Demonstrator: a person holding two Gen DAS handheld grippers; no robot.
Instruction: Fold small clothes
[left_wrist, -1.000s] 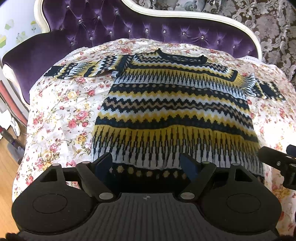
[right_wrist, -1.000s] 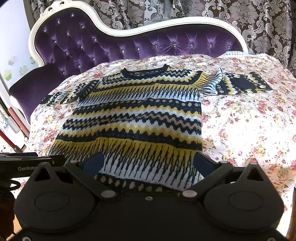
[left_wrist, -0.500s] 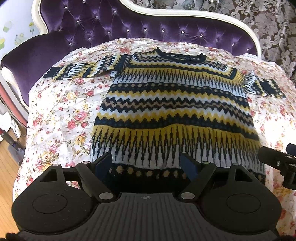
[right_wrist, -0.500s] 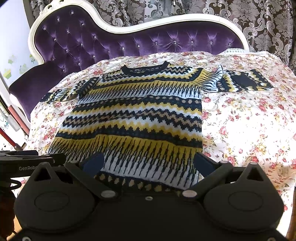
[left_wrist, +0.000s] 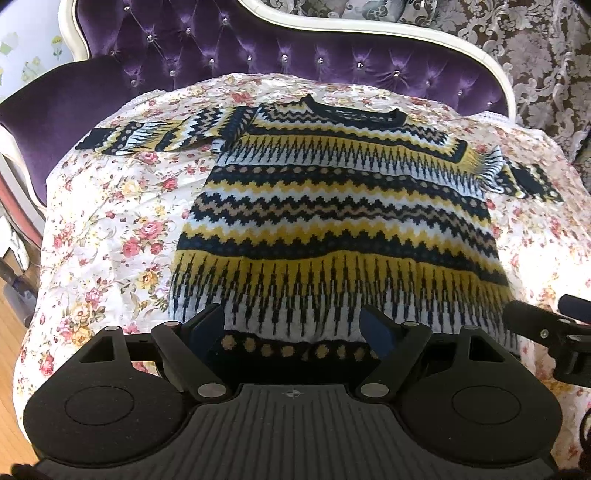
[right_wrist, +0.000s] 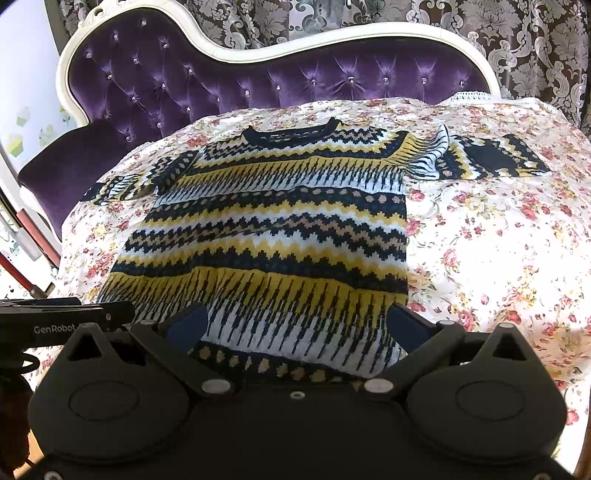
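We take this for a home: a purple tufted sofa (right_wrist: 280, 81) under a floral sheet (right_wrist: 498, 236), damask curtains (right_wrist: 517, 33) behind (perhaps a child's wall stickers (right_wrist: 18, 144) at left).

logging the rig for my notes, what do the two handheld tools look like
Both are matte black plastic. The left tool has dark blue finger pads, silver pivot pins, round side discs and a ribbed grey top plate. The right tool matches, with a smooth top; white "GenRobot" lettering marks the left one's side.
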